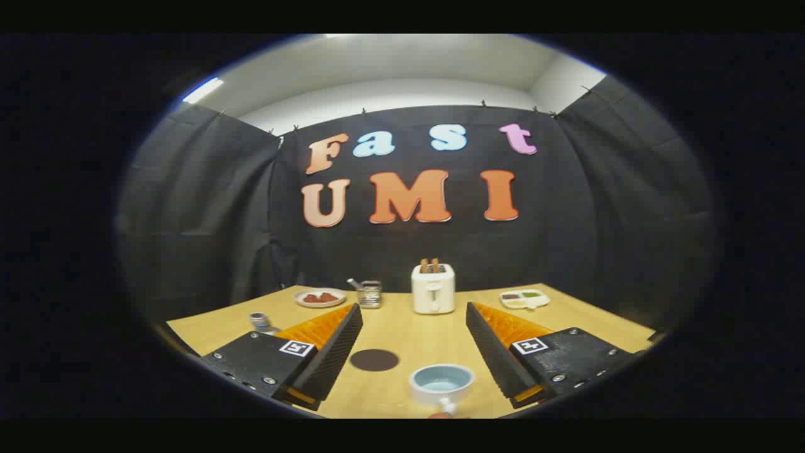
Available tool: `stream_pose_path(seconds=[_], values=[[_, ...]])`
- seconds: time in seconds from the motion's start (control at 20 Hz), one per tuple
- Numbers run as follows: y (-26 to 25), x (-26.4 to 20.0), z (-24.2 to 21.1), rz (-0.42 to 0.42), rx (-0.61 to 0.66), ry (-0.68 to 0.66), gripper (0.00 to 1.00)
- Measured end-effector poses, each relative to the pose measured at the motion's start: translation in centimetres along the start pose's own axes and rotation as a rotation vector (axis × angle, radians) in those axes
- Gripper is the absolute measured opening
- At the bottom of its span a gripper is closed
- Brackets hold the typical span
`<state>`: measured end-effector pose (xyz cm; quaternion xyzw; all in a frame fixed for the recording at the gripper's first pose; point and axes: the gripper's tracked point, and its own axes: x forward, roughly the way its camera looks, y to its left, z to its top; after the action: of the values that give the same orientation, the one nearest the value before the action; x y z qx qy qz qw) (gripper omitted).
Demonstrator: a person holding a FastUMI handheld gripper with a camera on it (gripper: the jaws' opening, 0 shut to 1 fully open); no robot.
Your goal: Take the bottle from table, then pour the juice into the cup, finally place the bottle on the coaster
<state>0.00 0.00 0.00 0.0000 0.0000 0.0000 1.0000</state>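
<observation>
Currently, scene: wooden surface (415,340) in lower half of frame, dark cloth wall behind.
Gripper (415,358): lower centre of frame, tilted slightly down toward surface.
Fingers (327,352): spread wide apart, holding nothing; black ribbed inner pads, orange backs, one at lower left and one at lower right of frame.
Cup (441,384): low, wide, white outside, pale blue inside; bottom centre of frame, between fingers, nearer right finger; upright on surface; small white knob-like part just below it, unclear what.
Coaster (374,360): dark round disc, flat on surface, between fingers, just right of left finger, left of cup and apart from it.
Bottle (261,322): lower left of frame, behind left finger, partly hidden by it; top part visible, looks clear with dark band; contents cannot tell.
Toaster (433,288): white, centre of frame, far side of surface, beyond fingers; two brown slices sticking out of top.
Plate (320,297): left of centre, far side of surface, reddish food on it.
Metal cup (369,294): just right of plate, left of toaster, handle-like piece sticking out at upper left.
Divided tray (524,299): right of centre, far side of surface, white, small portions of dark, green and pale food.
Contact: fingers touching none of listed things.
</observation>
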Motion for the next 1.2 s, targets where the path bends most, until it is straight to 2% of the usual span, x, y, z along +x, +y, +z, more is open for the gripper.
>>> stream_pose_path(seconds=[0.1,0.15,0.35,0.45,0.6,0.65,0.8,0.85,1.0,1.2], values=[[4.0,-1.3,-0.5,0.058,0.023,0.003,0.98],[4.9,-1.6,-0.6,0.057,0.005,-0.009,0.98],[6.7,-2.4,-1.9,-0.007,-0.085,-0.025,0.98],[8.0,-2.8,-1.7,-0.019,-0.192,-0.062,0.98],[7.8,-3.6,-1.5,-0.097,-0.318,-0.115,0.97],[7.9,-4.0,-1.5,-0.112,-0.321,-0.118,0.98],[11.5,-4.2,-2.9,-0.027,-0.211,-0.103,0.99],[11.6,-4.4,-2.8,-0.045,-0.185,-0.110,0.98],[9.1,-5.1,-2.1,-0.228,-0.109,-0.163,0.99],[12.0,-4.5,-3.2,-0.186,-0.096,-0.163,0.98]])
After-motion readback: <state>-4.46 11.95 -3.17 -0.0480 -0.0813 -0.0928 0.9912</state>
